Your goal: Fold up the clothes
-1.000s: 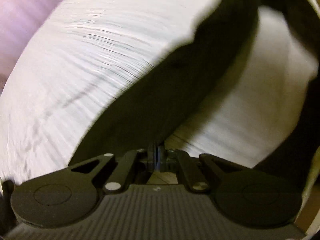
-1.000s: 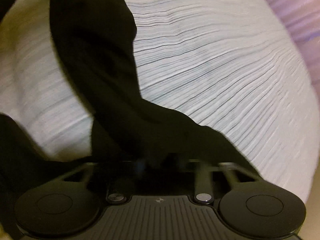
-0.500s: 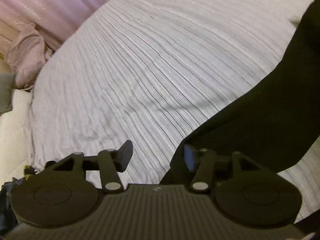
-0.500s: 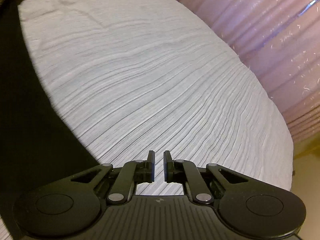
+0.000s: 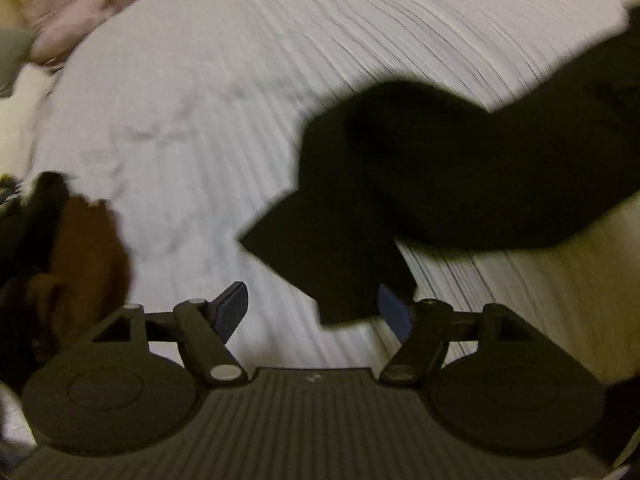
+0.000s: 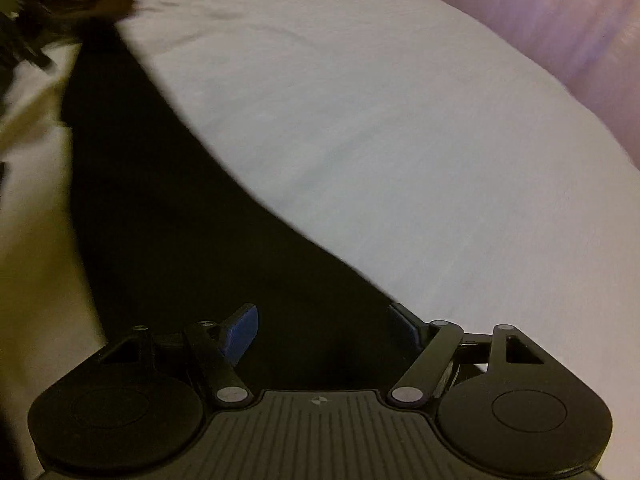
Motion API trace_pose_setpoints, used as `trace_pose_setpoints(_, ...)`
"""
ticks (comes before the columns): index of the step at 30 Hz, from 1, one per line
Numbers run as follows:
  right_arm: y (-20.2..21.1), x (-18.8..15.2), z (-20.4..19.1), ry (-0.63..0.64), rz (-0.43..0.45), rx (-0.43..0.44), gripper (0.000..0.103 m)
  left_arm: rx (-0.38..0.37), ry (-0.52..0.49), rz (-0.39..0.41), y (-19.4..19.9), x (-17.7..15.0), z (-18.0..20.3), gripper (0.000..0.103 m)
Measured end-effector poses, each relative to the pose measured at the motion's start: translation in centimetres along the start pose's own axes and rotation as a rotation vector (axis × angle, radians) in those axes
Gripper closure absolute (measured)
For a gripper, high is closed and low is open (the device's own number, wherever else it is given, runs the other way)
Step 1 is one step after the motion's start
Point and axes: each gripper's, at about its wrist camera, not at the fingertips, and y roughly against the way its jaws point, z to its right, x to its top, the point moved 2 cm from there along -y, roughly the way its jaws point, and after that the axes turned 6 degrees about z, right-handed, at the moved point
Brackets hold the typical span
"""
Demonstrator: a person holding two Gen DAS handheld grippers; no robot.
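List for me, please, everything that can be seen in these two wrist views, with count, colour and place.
black garment: one, black, lying on the bedsheet, running from the left gripper's front toward the right; also under the right gripper's fingers in the right wrist view.
bedsheet: one, white and ribbed, covering most of both views.
brown cloth: one, brown, at the sheet's left edge in the left wrist view; blurred.
curtain: one, pinkish-purple, beyond the sheet at upper right.
pink bundle: one, pale pink, upper left; too blurred to name.
left gripper: one, black with blue pads, open.
right gripper: one, black with blue pads, open.
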Motion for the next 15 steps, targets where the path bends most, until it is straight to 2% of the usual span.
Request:
trace_pose_setpoints(2,-1.6,2.2,-2.4,0.073,0.035,0.042,0.029,-0.025,-0.012,0.010,-1.7,-0.5,0.7,0.034)
trace_pose_setpoints(4,-3.5,4.1,-4.0,0.126,0.061,0.067,0.029,-0.014,-0.001,0.014,-0.6,-0.4,-0.8,0.036)
trace_pose_setpoints(5,-4.6,5.1,-4.5,0.148,0.070,0.074,0.029,-0.008,0.005,0.016,0.1,-0.4,-1.7,0.052)
trace_pose_setpoints(6,-5.6,5.7,-4.7,0.165,0.067,0.080,0.029,-0.002,0.011,0.018,0.7,-0.3,-2.5,0.087)
trace_pose_setpoints(7,-6.3,6.0,-4.6,0.178,0.054,0.086,0.029,0.005,0.017,0.020,1.3,-0.3,-3.3,0.100)
trace_pose_setpoints(11,-9.4,7.4,-4.3,0.230,0.002,0.113,0.029,0.029,0.041,0.028,3.8,0.0,-6.5,0.102)
trace_pose_setpoints(14,-9.5,8.6,-3.5,0.255,0.004,0.123,0.029,0.048,0.059,0.034,5.7,0.1,-9.0,0.101)
trace_pose_setpoints(15,-9.3,9.0,-3.4,0.260,0.012,0.121,0.029,0.064,0.056,0.023,5.7,0.6,-10.0,0.097)
